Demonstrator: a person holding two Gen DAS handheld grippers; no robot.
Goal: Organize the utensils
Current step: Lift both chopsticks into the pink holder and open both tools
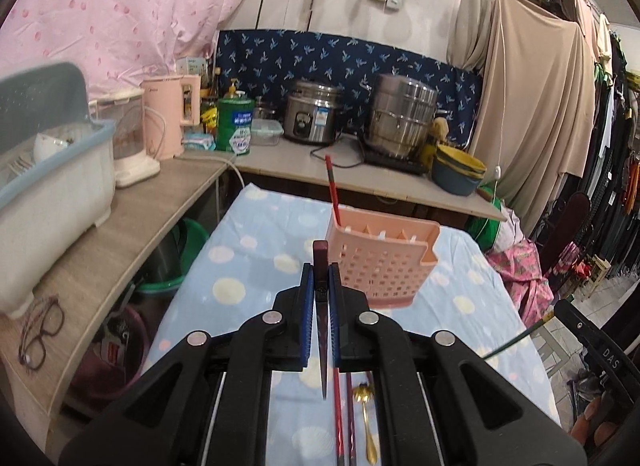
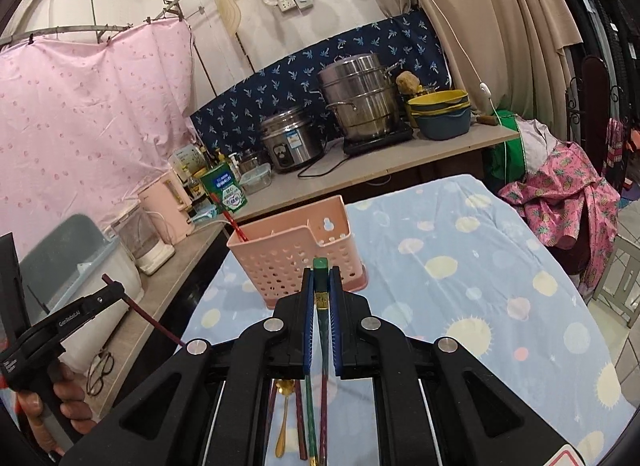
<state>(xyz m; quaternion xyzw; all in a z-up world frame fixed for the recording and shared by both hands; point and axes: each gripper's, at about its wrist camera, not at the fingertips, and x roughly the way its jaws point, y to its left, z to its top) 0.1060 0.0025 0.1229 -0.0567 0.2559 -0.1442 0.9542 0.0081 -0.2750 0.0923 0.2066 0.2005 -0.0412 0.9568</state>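
A: What did the left gripper [image 1: 320, 286] hold at that moment?

B: Its blue pads were pressed on a dark maroon chopstick [image 1: 321, 266]. The square end stood out just past the fingertips, and the thin pointed end hung behind the pads, above the cloth. In the right wrist view the same gripper [image 2: 116, 290] was far to the left of the right claw, with a person's hand [image 2: 48, 406] around its handle, and the chopstick slanted down from it.

A: And the right gripper [image 2: 320, 290]?

B: It pinched a green chopstick [image 2: 321, 266] in the same way, with the green end a little ahead of the fingertips.

A: Where was the utensil holder?

B: The pink perforated utensil holder [image 1: 384, 266] stood upright on the blue dotted tablecloth [image 1: 256, 266], just ahead of the left claw and a little to its right. From the right claw it was straight ahead and slightly left. One red chopstick [image 1: 333, 189] already leaned in its left compartment.

A: What remained on the cloth?

B: Below the left claw lay a red chopstick [image 1: 339, 418], a darker chopstick [image 1: 351, 422] beside it, and a gold spoon [image 1: 366, 414] to their right. All pointed along the gripper's line.

A: Anything beyond the holder?

B: A counter [image 1: 280, 161] with a steel rice cooker [image 1: 312, 113] and a stacked steel steamer pot [image 1: 402, 117], well apart from both claws.
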